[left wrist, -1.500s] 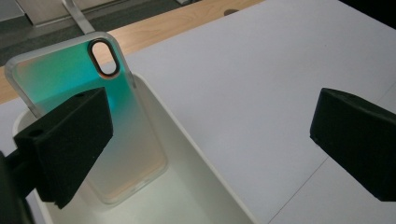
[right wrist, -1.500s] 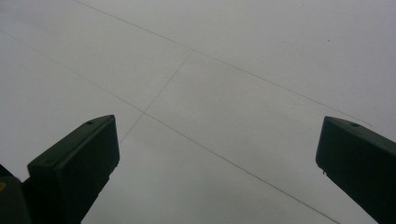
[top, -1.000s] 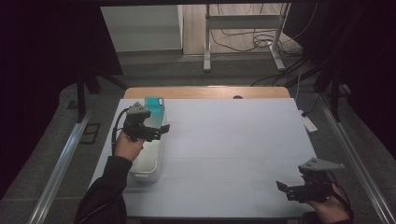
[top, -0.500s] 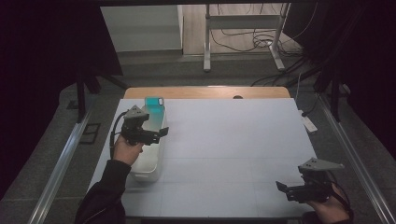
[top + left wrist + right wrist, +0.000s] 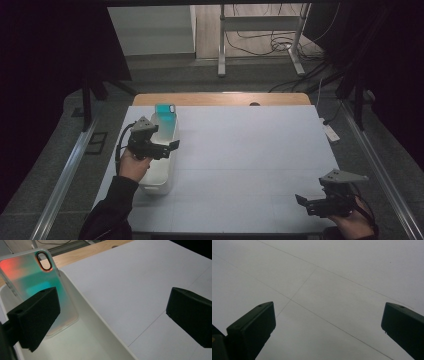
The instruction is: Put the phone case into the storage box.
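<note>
- Since the earlier frames, the left hand-held gripper (image 5: pixel 172 146) has been drawn toward 6 o'clock, along the white bin (image 5: pixel 159 181), away from the phone case (image 5: pixel 164 110).
- Its jaws are seen spread wide, with nothing held between them.
- The phone case is seen leaning upright against the bin's wall at 12 o'clock.
- The right hand-held gripper (image 5: pixel 300 200) is held released over the table (image 5: pixel 250 150) at 5 o'clock, well apart.

A: Where's the bin (image 5: pixel 159 176)?
B: At nine o'clock on the table (image 5: pixel 250 165), along its left edge.
A: And the phone case (image 5: pixel 164 116)?
B: Inside the bin, leaning at its twelve o'clock end, behind the left gripper (image 5: pixel 170 146). The right gripper (image 5: pixel 301 201) sits at five o'clock.
</note>
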